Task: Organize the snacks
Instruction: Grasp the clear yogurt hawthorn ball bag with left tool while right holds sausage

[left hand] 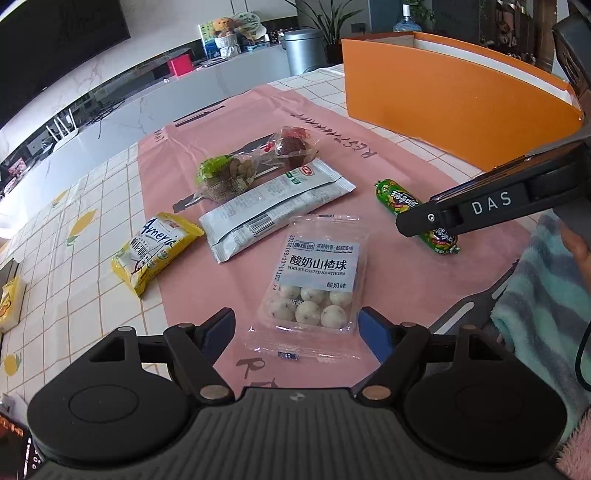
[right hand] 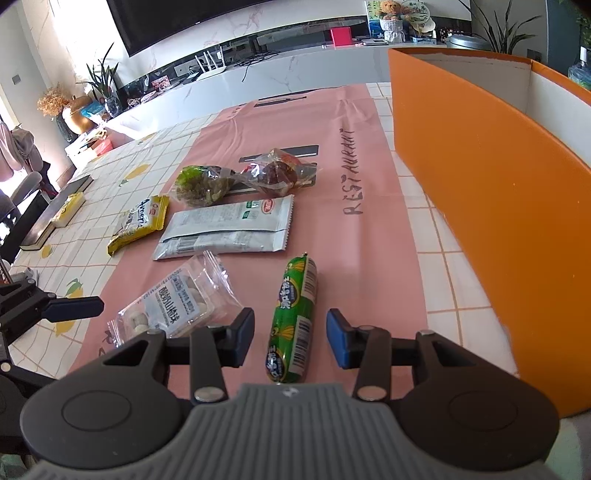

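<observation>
Both grippers hang open over the pink mat's near edge: left gripper [left hand: 297,332] straddling the hawthorn pack [left hand: 314,280], right gripper [right hand: 290,341] straddling the green sausage [right hand: 293,321]. Next: close, lift toward the orange box [right hand: 480,192].

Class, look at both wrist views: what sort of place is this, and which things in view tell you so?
Probably a home living or dining room. A large dark TV screen hangs over a long marble-look console; potted plants and a teddy bear decorate it, and the snacks lie on a lemon-print tablecloth.
</observation>
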Motion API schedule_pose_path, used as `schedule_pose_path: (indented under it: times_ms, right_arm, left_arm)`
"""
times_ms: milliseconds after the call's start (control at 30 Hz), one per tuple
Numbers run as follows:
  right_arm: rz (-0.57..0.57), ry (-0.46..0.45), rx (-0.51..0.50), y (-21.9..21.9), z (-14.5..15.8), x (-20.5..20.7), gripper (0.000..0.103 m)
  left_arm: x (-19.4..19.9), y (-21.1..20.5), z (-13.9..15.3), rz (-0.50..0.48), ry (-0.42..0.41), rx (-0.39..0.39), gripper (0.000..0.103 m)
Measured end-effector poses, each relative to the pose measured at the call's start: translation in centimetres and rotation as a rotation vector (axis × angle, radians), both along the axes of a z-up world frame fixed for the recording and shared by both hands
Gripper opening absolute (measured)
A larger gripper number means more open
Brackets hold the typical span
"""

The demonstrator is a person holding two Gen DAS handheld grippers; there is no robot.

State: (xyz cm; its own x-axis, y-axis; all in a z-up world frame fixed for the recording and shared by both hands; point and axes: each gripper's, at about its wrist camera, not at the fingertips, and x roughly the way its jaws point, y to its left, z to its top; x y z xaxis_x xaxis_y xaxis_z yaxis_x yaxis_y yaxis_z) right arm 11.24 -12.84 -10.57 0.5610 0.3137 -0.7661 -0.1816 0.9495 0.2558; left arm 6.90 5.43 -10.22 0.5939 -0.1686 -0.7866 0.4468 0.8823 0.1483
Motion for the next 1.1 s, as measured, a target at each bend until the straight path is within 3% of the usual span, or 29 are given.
schedule_pose_path:
  times_ms: [200,600,800,1000,1100]
  right_arm:
    - [-0.014,0.004,0.042,-0.4,-0.1,0.4,0.041]
    - [-0.014,-0.036,0.011,0.0,0.2,0.4,0.041]
    - [-0.014,-0.017,0.016,-0.1,0.0,0.6,0.040]
    - [-0.004,0.005,0.013,0.1,-0.3,0.9,0.031]
    - [-0.008,0.012,0.019,0.0,-0.4,0.9,0.022]
  left_arm:
    - [1.4,-1.1,0.4,-0.062,0.007,-0.020,0.089]
    - [3.8,-2.1,-0.6,-0.010,0.064,-0.077,0.089]
    - [4.0,-2.2,-0.8,0.027,0.071,-0.092,0.083]
    - [3.8,-2.8,-0.9,0.079,0.067,-0.089,0.076]
    - [3.7,-2.7,-0.7,0.128,0.068,-0.103,0.073]
